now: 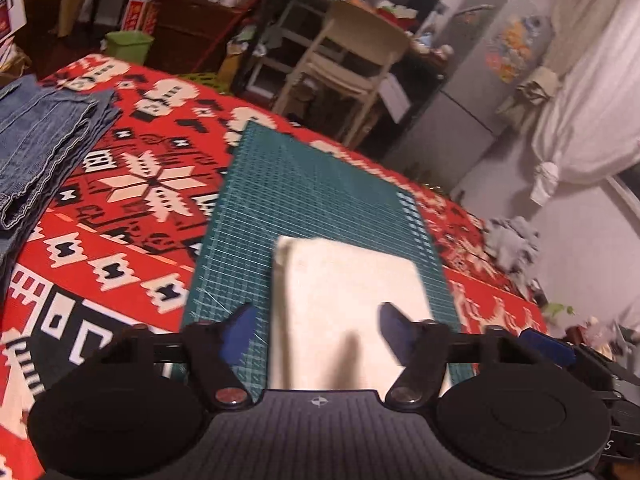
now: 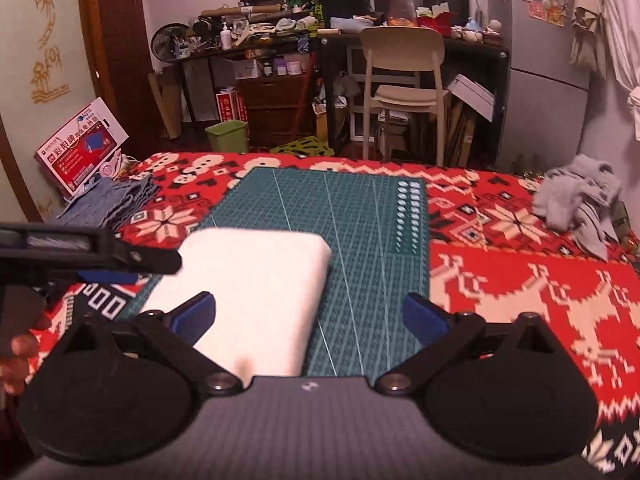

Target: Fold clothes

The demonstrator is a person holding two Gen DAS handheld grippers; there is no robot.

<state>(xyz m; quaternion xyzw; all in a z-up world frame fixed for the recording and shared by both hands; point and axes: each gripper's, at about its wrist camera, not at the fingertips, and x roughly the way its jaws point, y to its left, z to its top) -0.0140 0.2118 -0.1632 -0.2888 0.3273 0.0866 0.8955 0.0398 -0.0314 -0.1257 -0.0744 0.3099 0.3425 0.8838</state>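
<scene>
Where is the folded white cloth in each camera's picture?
Left wrist view: the folded white cloth lies low and just right of centre, on the green cutting mat.
Right wrist view: the folded white cloth lies low and left of centre, on the mat's near left part.
Shared landmark: the cream chair behind the table.

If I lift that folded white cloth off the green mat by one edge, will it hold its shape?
Probably not: the folded white cloth looks soft, with rounded, thick edges, so layers would likely droop and unfold. It seems light. On the smooth green mat it may slide if pushed.
</scene>
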